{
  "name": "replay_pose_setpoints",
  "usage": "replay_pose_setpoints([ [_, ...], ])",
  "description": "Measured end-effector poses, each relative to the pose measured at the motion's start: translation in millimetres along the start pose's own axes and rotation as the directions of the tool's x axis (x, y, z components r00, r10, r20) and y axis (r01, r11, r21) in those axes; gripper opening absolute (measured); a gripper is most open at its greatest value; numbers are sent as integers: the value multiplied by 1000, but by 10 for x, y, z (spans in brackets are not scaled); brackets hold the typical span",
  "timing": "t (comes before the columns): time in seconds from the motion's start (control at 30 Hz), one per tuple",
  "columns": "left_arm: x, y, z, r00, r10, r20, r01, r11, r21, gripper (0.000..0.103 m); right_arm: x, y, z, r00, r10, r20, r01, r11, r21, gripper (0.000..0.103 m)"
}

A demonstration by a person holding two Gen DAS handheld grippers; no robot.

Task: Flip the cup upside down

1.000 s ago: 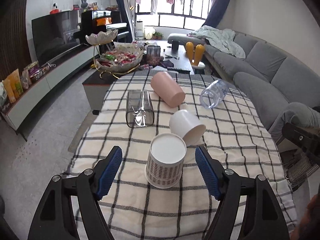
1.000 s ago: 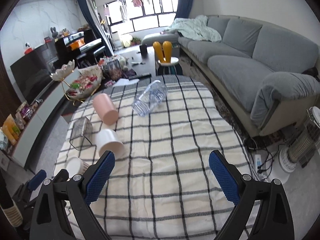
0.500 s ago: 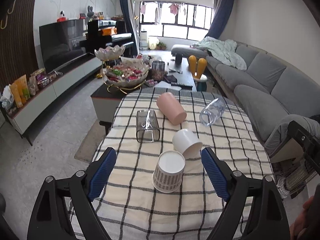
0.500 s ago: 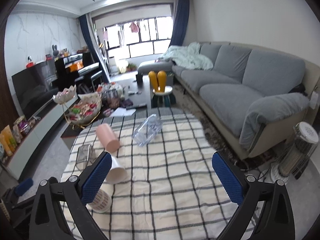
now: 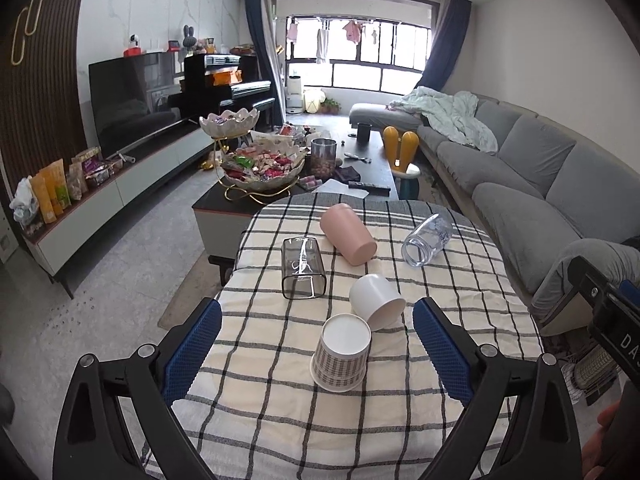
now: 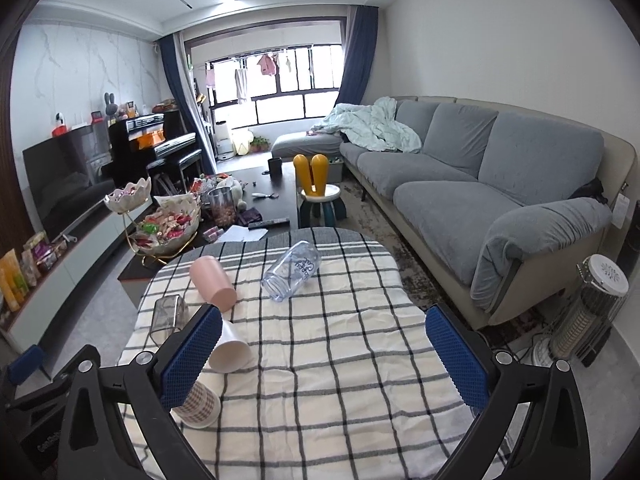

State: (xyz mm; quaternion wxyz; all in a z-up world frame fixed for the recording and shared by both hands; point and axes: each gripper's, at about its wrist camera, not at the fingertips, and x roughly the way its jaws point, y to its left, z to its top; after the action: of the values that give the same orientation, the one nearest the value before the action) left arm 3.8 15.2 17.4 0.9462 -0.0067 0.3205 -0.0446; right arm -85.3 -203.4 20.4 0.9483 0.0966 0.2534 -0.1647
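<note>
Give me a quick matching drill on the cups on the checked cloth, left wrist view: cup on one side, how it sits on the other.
1. patterned paper cup
2. white cup
3. pink cup
4. clear bottle

A. on its side, farthest right
B. upside down, nearest the left gripper
C. on its side, touching the patterned cup
D. on its side, beside the square glass

Pairs: 1-B, 2-C, 3-D, 4-A

A grey sectional sofa (image 6: 492, 184) runs along the white right-hand wall, a pale blanket (image 6: 372, 124) heaped at its far end. Daylight enters through a wide window (image 5: 360, 68) framed by navy curtains (image 6: 356, 52). A television (image 5: 132, 96) and black piano (image 5: 224, 84) stand against the marbled left wall.
</note>
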Motion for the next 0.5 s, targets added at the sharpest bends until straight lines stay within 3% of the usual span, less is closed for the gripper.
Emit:
replay_pose_setpoints([
  [0.5, -16, 43, 33, 1000, 9, -11, -9, 1000, -7, 98, -86, 51, 31, 1000, -17, 19, 17, 1000, -24, 102],
])
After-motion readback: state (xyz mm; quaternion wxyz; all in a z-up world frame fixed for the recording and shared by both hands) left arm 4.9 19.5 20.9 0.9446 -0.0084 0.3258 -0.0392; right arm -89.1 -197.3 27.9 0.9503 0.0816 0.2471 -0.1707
